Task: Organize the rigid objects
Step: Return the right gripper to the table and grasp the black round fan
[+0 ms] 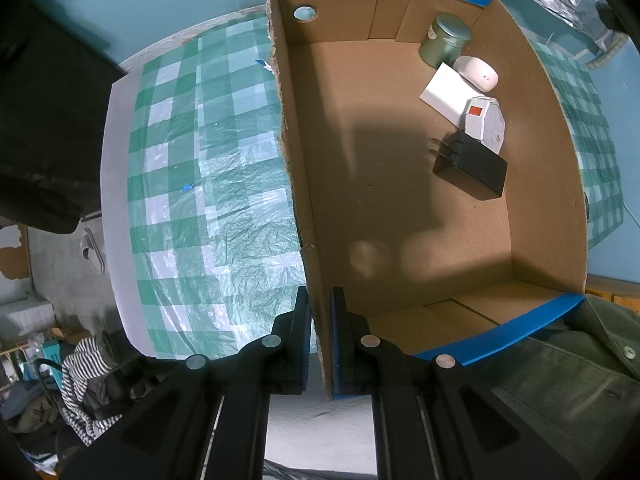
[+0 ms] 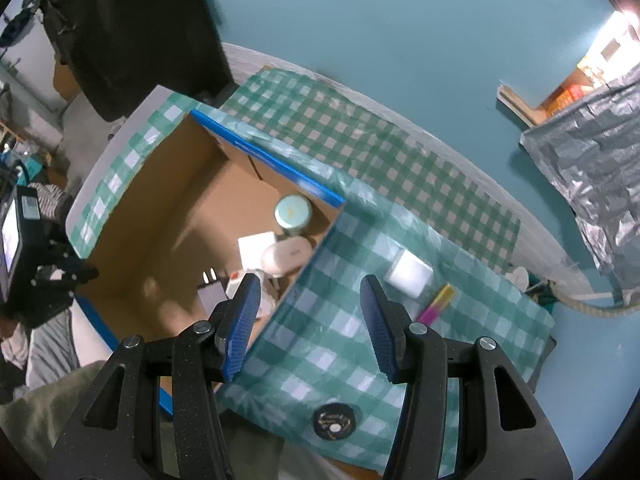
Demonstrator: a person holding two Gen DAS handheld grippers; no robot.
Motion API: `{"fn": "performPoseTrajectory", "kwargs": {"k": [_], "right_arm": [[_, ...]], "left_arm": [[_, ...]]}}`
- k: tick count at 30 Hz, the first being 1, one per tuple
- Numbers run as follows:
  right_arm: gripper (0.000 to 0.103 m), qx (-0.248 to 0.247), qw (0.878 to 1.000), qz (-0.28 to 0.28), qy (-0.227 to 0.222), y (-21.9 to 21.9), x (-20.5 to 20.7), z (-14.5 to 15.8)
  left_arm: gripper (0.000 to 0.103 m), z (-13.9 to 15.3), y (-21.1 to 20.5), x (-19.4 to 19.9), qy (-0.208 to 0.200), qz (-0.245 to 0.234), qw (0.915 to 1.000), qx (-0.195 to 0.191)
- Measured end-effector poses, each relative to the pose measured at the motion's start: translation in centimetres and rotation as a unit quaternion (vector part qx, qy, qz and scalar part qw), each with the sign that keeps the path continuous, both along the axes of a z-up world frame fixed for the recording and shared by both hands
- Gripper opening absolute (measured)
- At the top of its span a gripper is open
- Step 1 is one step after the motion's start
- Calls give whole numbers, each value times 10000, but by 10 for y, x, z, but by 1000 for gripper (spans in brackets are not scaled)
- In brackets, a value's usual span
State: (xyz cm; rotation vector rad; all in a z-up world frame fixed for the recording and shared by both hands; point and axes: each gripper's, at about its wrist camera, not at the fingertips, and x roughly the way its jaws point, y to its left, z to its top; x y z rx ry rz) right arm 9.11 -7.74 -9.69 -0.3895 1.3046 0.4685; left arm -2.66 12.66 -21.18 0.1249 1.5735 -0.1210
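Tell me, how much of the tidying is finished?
Five things already lie in the cardboard box: a green tin, a white oval case, a flat white box, an octagonal white box and a black charger. The left gripper clamps the box wall; the right gripper is open and empty. Still on the cloth: a white square, a pink-yellow stick and a black disc.

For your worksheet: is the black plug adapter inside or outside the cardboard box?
Inside: the black plug adapter lies on the cardboard box floor.

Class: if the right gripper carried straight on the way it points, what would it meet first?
Probably the checked tablecloth just outside the cardboard box wall; nothing lies between the right gripper jaws, though depth is unclear.
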Motion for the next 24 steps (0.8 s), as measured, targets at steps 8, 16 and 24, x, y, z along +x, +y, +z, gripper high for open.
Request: {"fn": "performPoseTrajectory", "kwargs": {"k": [8, 16, 24], "right_arm": [[53, 17, 9973, -670, 314, -50, -18, -19], [60, 2, 9804, -1739, 922, -115, -43, -66], [62, -4, 9652, -2266, 1305, -143, -73, -113]], "left_arm": [[8, 1, 0, -2, -23, -25, 10000, -21], [8, 2, 1, -2, -23, -110, 9999, -28], [8, 2, 0, -3, 2, -262, 9997, -32]]}}
